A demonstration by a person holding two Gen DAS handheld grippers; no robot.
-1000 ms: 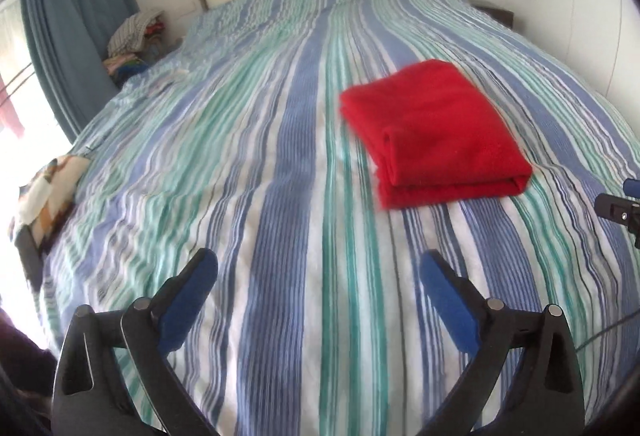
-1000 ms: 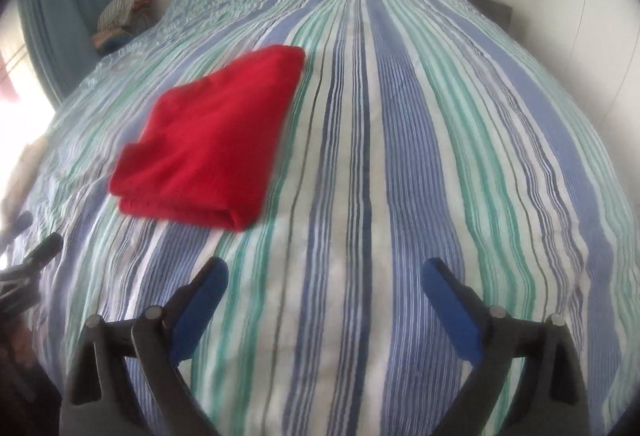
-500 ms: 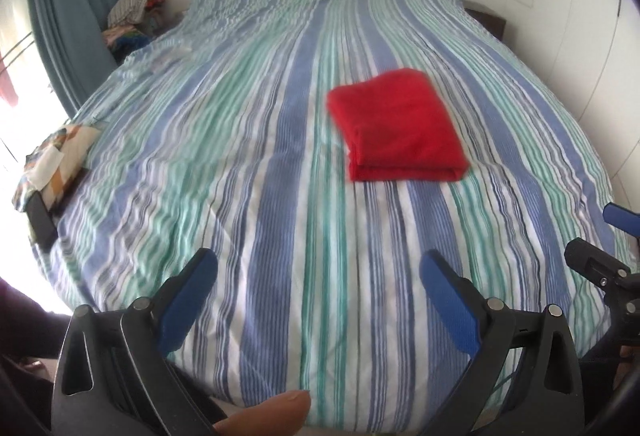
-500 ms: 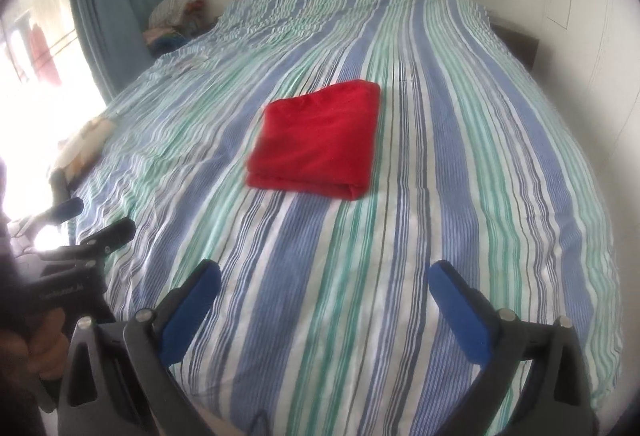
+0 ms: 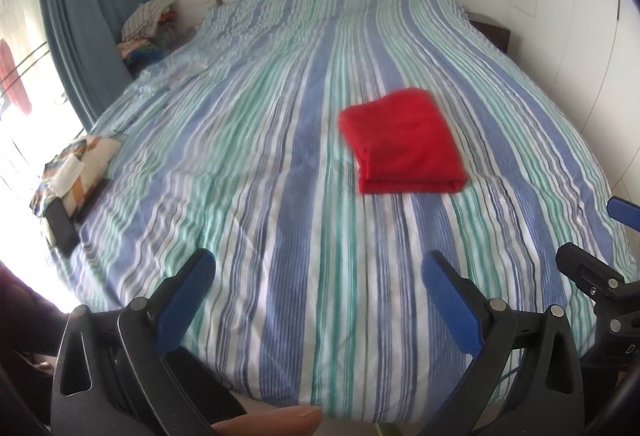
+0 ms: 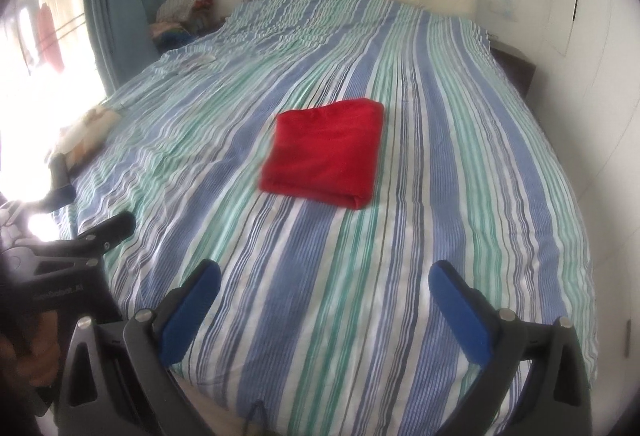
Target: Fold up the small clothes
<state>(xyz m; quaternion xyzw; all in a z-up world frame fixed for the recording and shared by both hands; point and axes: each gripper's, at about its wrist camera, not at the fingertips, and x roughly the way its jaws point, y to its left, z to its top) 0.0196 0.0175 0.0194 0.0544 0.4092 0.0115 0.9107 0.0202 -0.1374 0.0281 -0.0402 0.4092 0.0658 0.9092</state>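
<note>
Left wrist view had the left gripper with jaws wide apart and empty at the foot of the striped duvet, well short of the red folded garment lying flat right of the bed's middle; right gripper was likewise spread and holding nothing. Fold looked finished: square stack, closed edge toward the cameras. Best move, as I judged it, was hands off, backing both grippers straight out and high so no blue pad snagged the stack or dragged the cover.
</note>
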